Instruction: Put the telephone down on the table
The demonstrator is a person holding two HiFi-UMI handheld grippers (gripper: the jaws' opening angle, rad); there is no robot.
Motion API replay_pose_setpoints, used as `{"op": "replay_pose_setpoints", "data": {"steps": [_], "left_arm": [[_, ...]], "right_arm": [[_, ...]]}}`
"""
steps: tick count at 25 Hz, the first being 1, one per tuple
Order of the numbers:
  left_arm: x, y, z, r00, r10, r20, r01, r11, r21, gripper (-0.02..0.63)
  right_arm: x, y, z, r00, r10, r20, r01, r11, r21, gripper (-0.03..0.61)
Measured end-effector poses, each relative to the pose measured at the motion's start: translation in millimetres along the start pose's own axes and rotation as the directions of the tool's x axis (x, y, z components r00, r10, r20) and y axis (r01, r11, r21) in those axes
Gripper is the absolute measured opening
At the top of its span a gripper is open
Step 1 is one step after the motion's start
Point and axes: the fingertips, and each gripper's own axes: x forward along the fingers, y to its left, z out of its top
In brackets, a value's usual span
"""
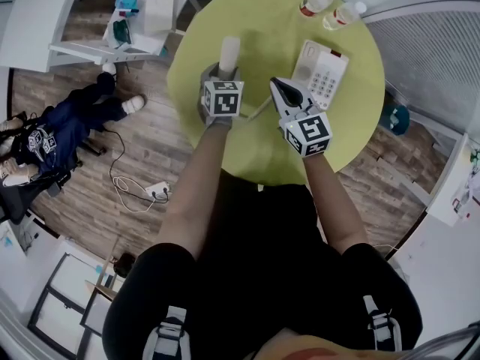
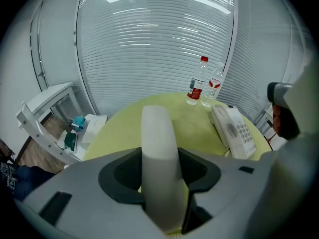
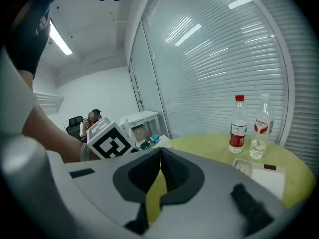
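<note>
A pale grey telephone handset (image 1: pixel 229 51) sticks up from my left gripper (image 1: pixel 227 66), whose jaws are shut on it over the round yellow-green table (image 1: pixel 262 21). In the left gripper view the handset (image 2: pixel 158 143) fills the gap between the dark pads. The white telephone base (image 1: pixel 321 72) with its keypad lies on the table to the right, its cradle empty. My right gripper (image 1: pixel 282 90) hovers just left of the base, shut with nothing held; its fingertips meet in the right gripper view (image 3: pixel 160 156). A thin cord (image 1: pixel 259 111) runs between the grippers.
Two plastic water bottles (image 1: pixel 319 0) (image 1: pixel 343 13) stand at the table's far edge beyond the base. A white desk (image 1: pixel 142 13) stands at the upper left. A seated person (image 1: pixel 52 133) and a power strip (image 1: pixel 154 192) are on the wooden floor at left.
</note>
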Motion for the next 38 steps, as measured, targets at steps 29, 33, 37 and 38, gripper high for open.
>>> {"op": "replay_pose_setpoints", "data": {"steps": [29,33,37,38], "left_arm": [[34,41,-30,0.995,-0.034,-0.099,0.034,0.999,-0.010,0.245],[20,41,-19,0.998,-0.047,-0.053,0.047,0.999,0.007,0.268],[-13,35,1,0.997,-0.074,0.022,0.073,0.996,0.048,0.268],[-24,31,7,0.995,-0.086,0.042,0.083,0.994,0.069,0.268]], "right_arm": [[26,10,-4,0.997,-0.040,-0.063,0.041,0.999,0.005,0.017],[16,14,1,0.996,-0.060,-0.059,0.059,0.998,-0.012,0.018],[3,23,10,0.996,-0.074,-0.040,0.073,0.997,-0.035,0.018],[-1,26,13,0.996,-0.078,-0.034,0.076,0.996,-0.039,0.018]]}}
